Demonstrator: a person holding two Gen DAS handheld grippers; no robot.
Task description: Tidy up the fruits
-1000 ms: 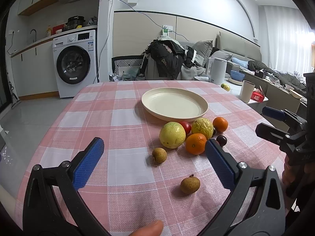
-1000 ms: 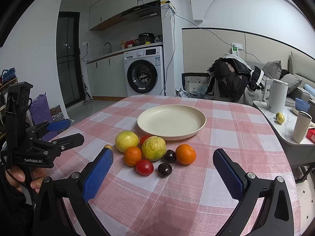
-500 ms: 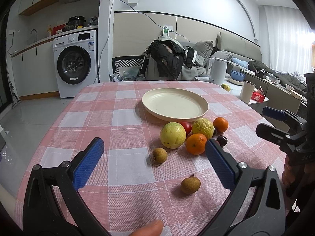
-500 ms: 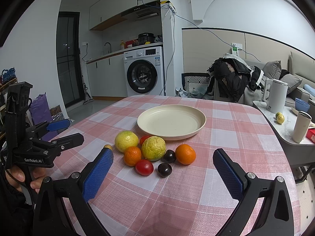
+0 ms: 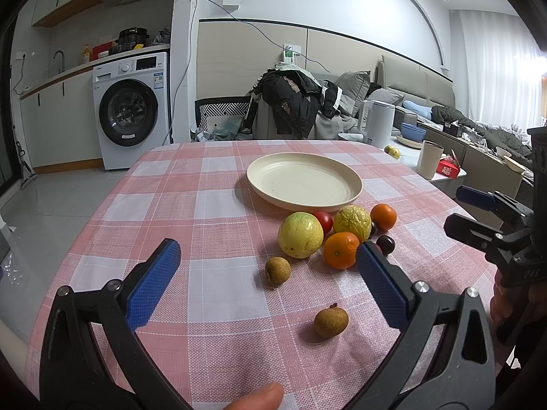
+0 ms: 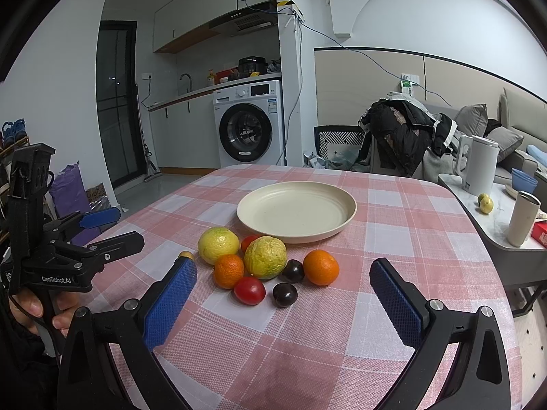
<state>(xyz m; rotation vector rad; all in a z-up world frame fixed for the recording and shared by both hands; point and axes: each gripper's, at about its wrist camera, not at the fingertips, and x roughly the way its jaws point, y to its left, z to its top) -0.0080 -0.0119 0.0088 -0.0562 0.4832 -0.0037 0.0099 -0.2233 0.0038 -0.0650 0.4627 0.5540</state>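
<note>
An empty cream plate (image 5: 304, 181) (image 6: 296, 210) sits mid-table. In front of it lies a cluster of fruit: two yellow-green citrus (image 5: 300, 234) (image 6: 265, 257), two oranges (image 5: 341, 250) (image 6: 320, 267), two red tomatoes (image 6: 249, 290), two dark plums (image 6: 285, 294). Two brown longans (image 5: 277, 270) (image 5: 331, 322) lie apart, nearer the left gripper. My left gripper (image 5: 266, 259) is open and empty, hovering above the longans. My right gripper (image 6: 283, 280) is open and empty, held before the cluster.
The table has a pink checked cloth (image 5: 205, 205). A side counter at the right holds a kettle (image 6: 478, 165), a cup (image 6: 522, 218) and a lemon (image 6: 485, 204). A chair draped with jackets (image 5: 294, 102) stands behind the table.
</note>
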